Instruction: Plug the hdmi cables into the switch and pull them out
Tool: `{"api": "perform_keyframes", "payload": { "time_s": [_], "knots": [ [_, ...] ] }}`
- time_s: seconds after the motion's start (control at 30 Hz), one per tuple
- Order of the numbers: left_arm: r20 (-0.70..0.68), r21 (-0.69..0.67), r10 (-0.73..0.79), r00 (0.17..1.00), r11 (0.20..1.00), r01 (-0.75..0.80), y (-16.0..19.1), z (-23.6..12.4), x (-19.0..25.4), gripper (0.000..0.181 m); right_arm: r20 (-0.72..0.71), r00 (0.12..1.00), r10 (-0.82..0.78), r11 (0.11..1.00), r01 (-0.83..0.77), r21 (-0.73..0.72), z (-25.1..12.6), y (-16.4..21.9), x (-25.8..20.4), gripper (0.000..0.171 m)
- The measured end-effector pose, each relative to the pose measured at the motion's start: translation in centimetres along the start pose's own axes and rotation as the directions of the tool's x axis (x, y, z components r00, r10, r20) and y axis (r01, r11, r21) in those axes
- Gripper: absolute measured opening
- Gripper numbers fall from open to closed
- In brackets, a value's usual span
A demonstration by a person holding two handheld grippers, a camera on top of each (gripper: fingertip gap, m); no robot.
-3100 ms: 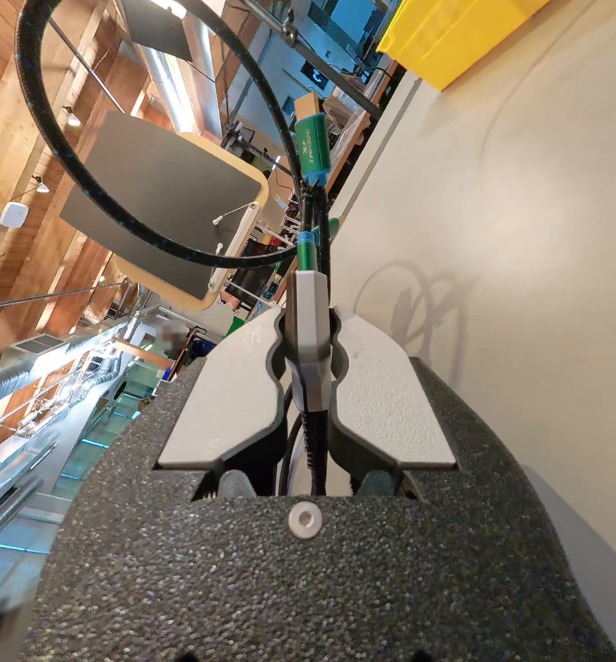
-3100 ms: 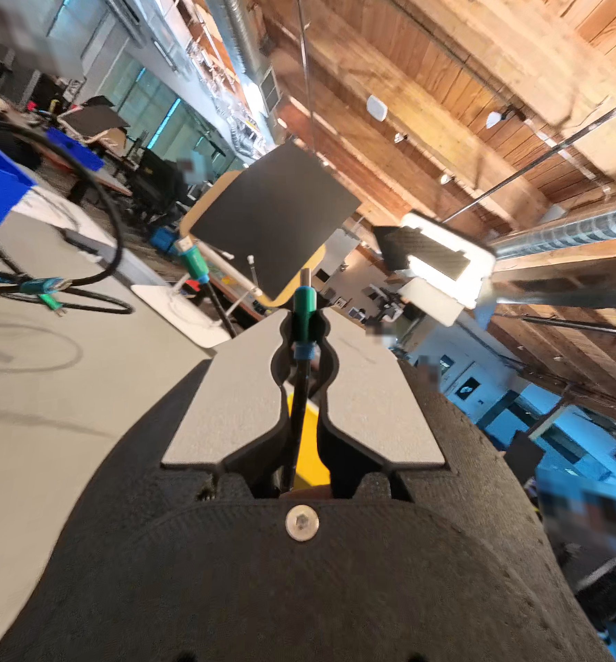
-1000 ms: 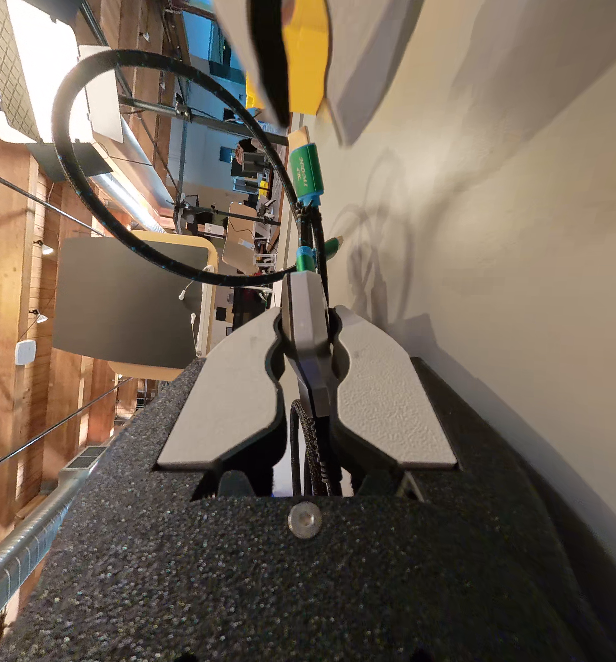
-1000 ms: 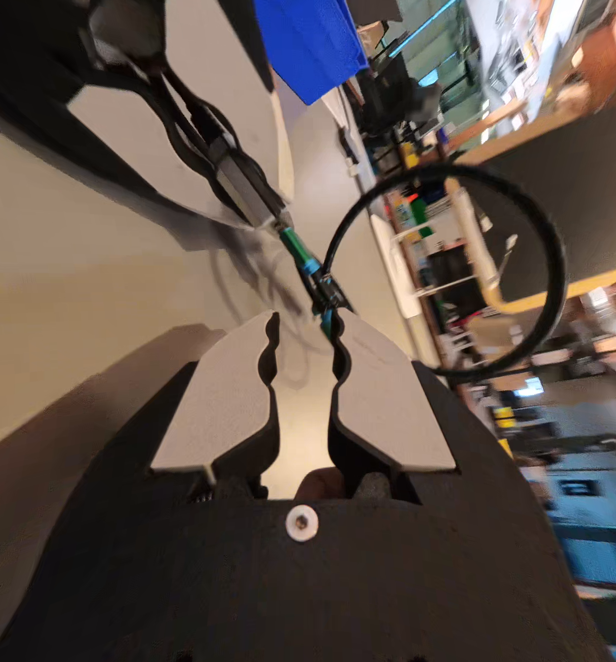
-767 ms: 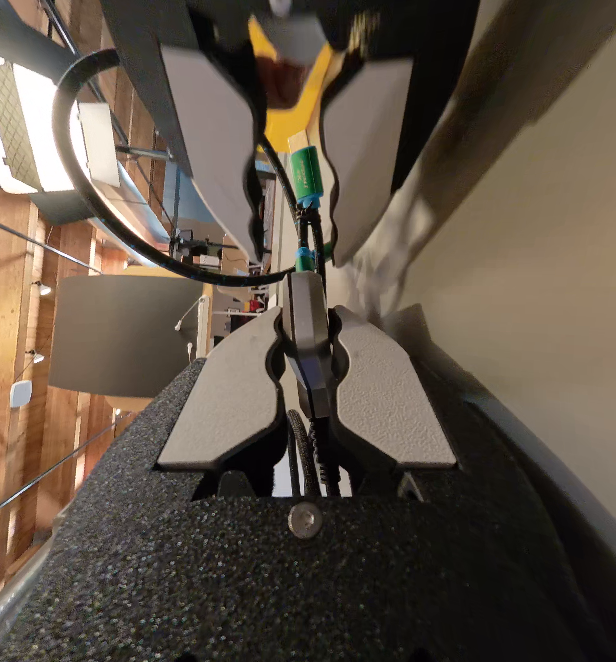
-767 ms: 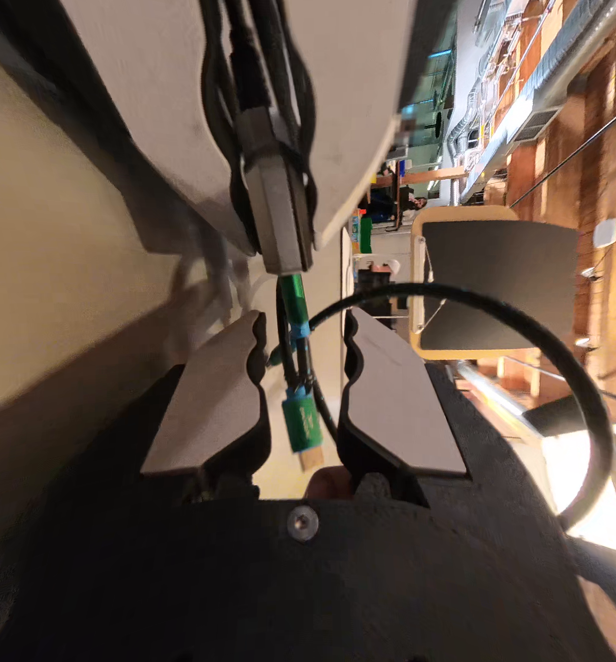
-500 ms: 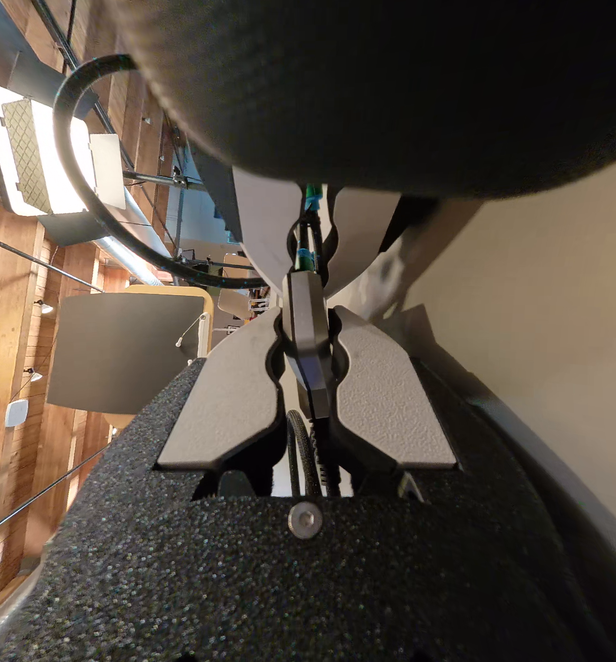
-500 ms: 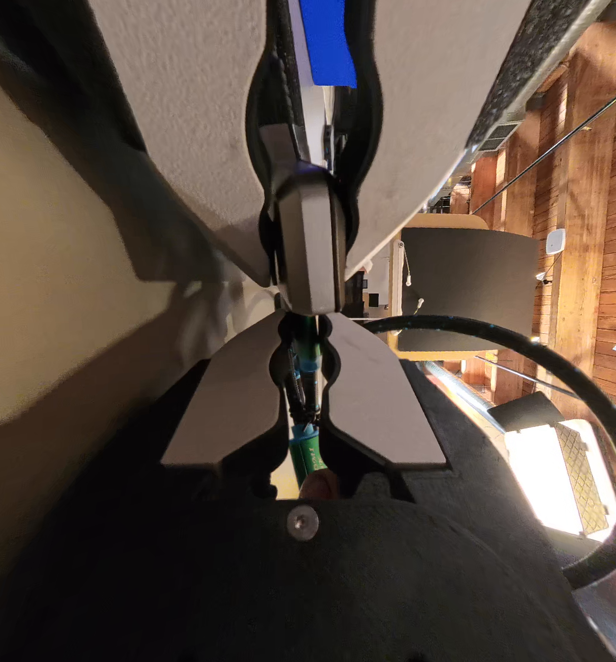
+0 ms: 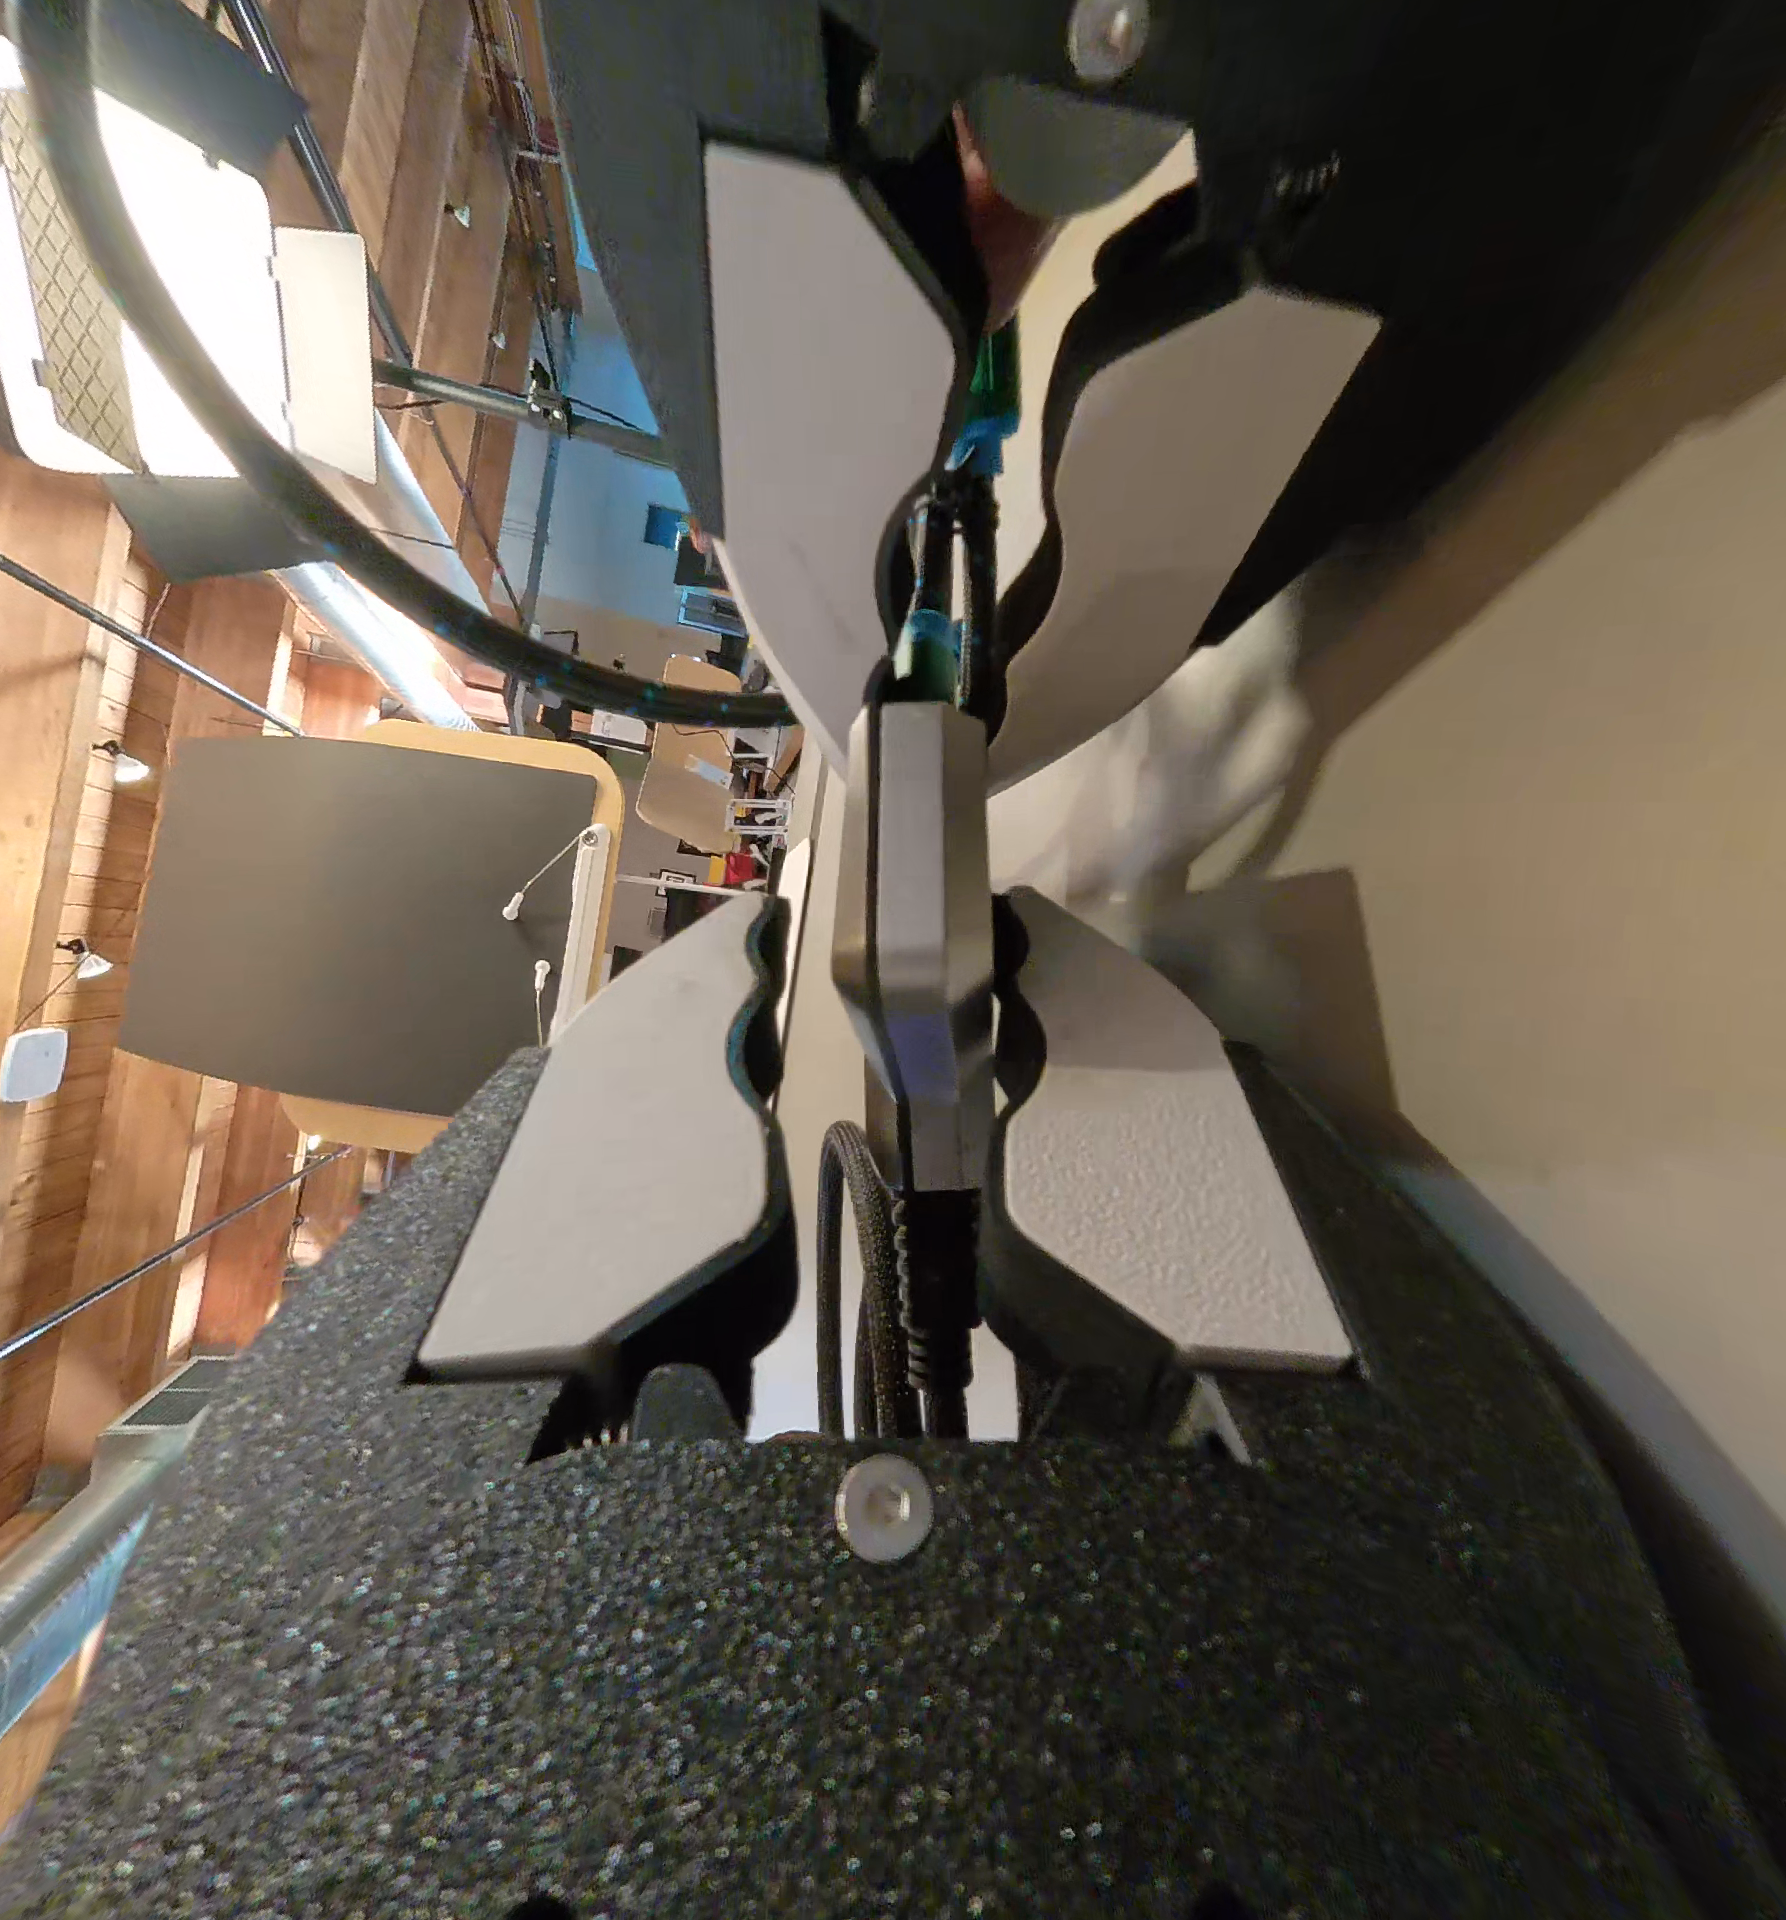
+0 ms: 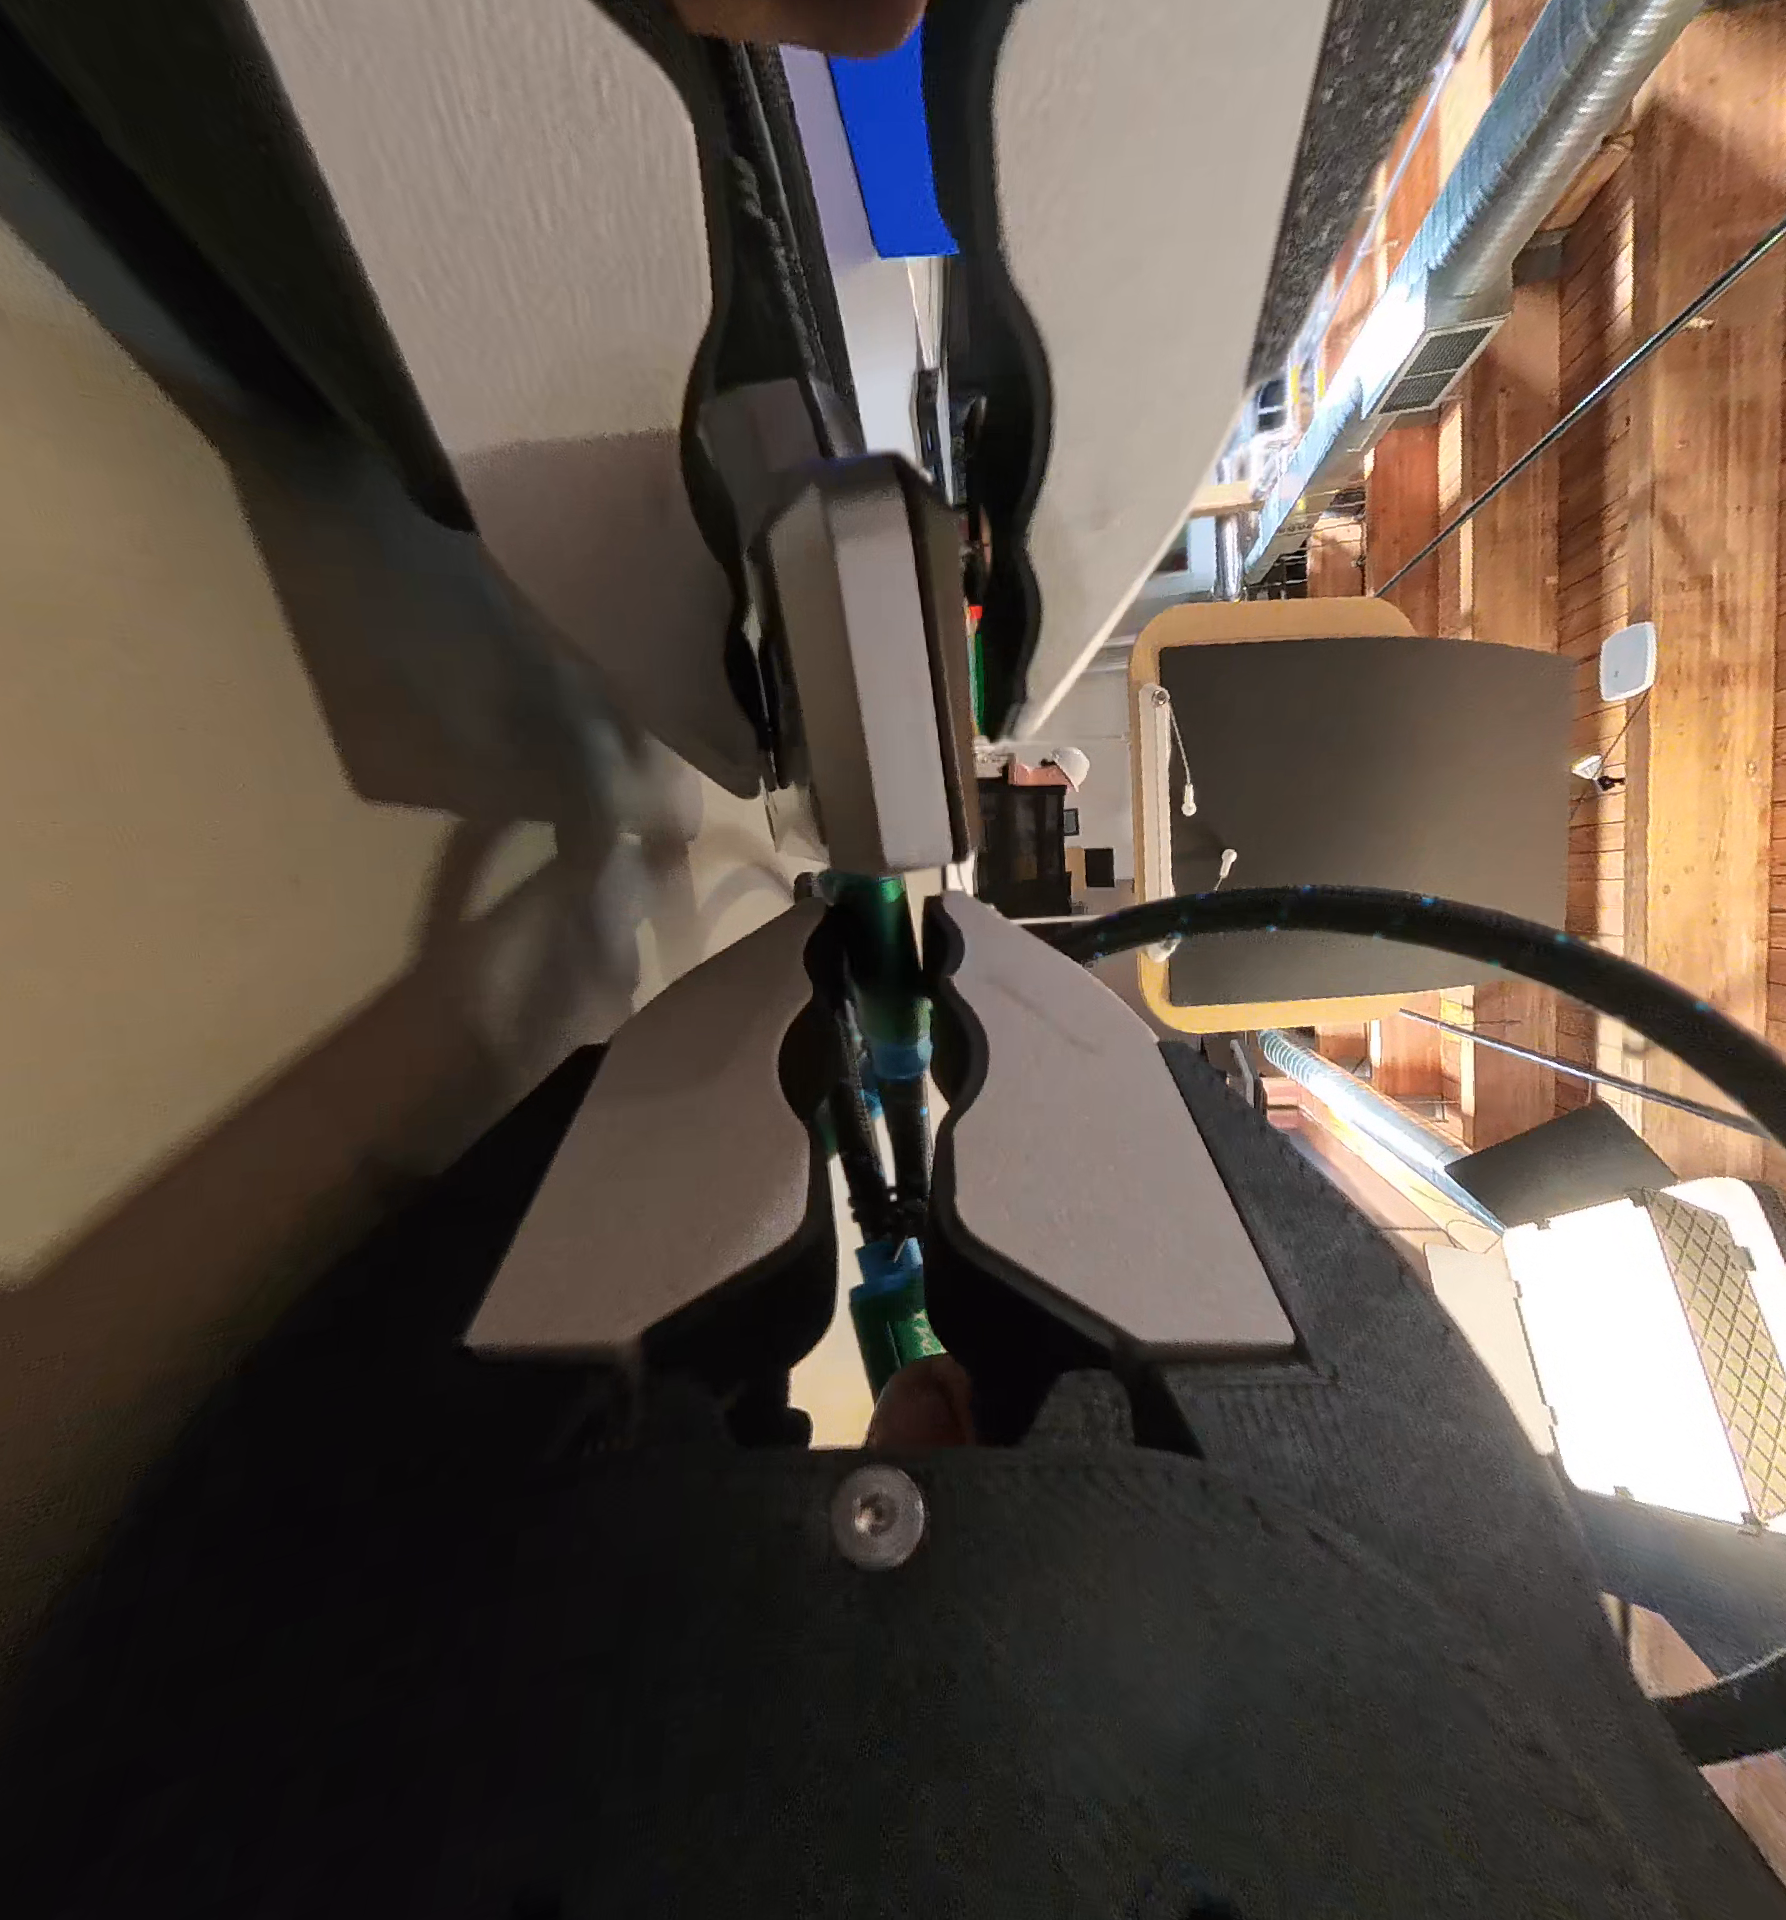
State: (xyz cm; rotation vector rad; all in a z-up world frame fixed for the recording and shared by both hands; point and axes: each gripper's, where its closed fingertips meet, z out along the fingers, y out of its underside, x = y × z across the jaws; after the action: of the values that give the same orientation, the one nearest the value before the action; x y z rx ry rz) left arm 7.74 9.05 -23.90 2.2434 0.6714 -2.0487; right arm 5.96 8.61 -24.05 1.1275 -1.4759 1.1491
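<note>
A: Where do we have the switch (image 9: 915,914)?
B: Between the fingers of our left gripper (image 9: 894,940), which has parted; the right finger touches it, the left stands off with a gap. Its own braided lead runs back between the fingers.
A: And the right gripper (image 10: 873,992)?
B: Nose to nose with the left, clamped on the green plug (image 10: 884,940) seated in the switch's end.
A: How many plugs do we count?
B: Two green ones: a second plug (image 10: 894,1335) sits loose deep in the right gripper's throat. One black cable (image 10: 1491,956) loops out wide.
A: Room?
B: The table (image 9: 1595,831) runs close along one side; the other side is open air
</note>
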Motion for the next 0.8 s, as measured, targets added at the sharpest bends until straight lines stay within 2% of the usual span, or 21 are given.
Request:
{"api": "perform_keyframes", "payload": {
  "time_s": [0.23, 0.33, 0.57, 0.8],
  "knots": [
    [0.000, -0.016, 0.003, 1.000, 1.000, -0.003, 0.3, 0.2, 0.0, 0.037, -0.015, 1.000, -0.012, 1.000, 0.012, 0.027, -0.3, -0.4, 0.2, 0.014],
    [-0.025, -0.016, 0.028, 0.999, 0.999, -0.029, 0.4, 0.2, 0.5, 0.024, -0.030, 0.999, -0.028, 0.999, 0.029, 0.033, -0.5, -0.6, 0.3, 0.014],
    [-0.050, -0.034, 0.064, 0.997, 0.997, -0.066, 0.6, 0.2, 0.8, 0.024, 0.004, 0.998, -0.060, 0.997, 0.060, 0.049, -0.5, -0.6, -0.3, 0.013],
    [-0.065, -0.027, 0.052, 0.997, 0.998, -0.054, 0.4, 0.3, 1.0, 0.025, 0.056, 0.998, -0.016, 0.994, 0.010, 0.110, -0.8, -0.3, -0.6, 0.013]
  ]
}}
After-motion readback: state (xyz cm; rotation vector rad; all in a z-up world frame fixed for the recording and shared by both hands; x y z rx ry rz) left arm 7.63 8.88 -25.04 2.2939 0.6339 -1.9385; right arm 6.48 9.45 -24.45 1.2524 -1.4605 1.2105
